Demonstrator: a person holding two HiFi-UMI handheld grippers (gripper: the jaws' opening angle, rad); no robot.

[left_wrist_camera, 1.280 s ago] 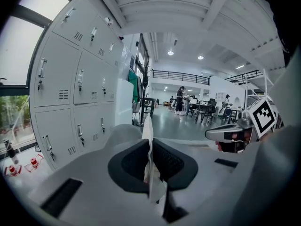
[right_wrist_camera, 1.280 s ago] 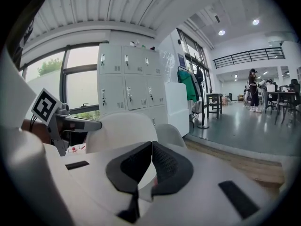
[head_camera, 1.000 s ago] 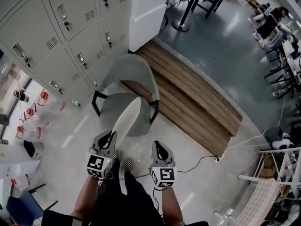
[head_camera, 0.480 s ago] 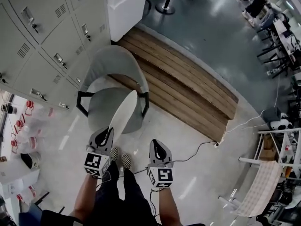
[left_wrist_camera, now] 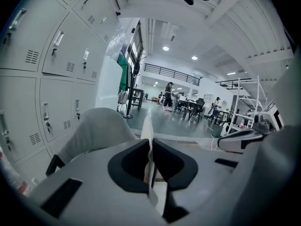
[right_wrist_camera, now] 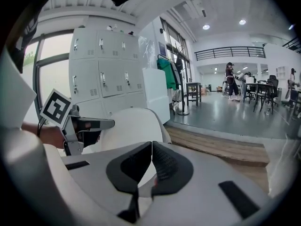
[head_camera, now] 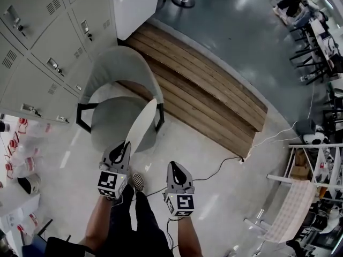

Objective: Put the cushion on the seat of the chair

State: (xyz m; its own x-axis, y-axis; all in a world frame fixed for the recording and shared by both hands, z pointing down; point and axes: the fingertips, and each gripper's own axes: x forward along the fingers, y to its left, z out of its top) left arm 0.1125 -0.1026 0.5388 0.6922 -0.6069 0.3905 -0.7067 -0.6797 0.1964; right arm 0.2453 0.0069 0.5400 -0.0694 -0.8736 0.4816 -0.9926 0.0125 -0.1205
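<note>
Cushion (head_camera: pixel 141 125) looks thin, pale, flat, standing edgewise.

- You've brought the cushion (head_camera: pixel 140 127), clamped in your left tongs (head_camera: pixel 119 153), lower and toward the chair (head_camera: pixel 112 74).
- Your right tongs (head_camera: pixel 176 174) sank too.
- In the head view, the chair and lockers (head_camera: pixel 32 31) slid left.

Thin white cushion (head_camera: pixel 140 128) is held on edge, slanted above the front of the seat of the grey, black-armed chair (head_camera: pixel 115 74).
</note>
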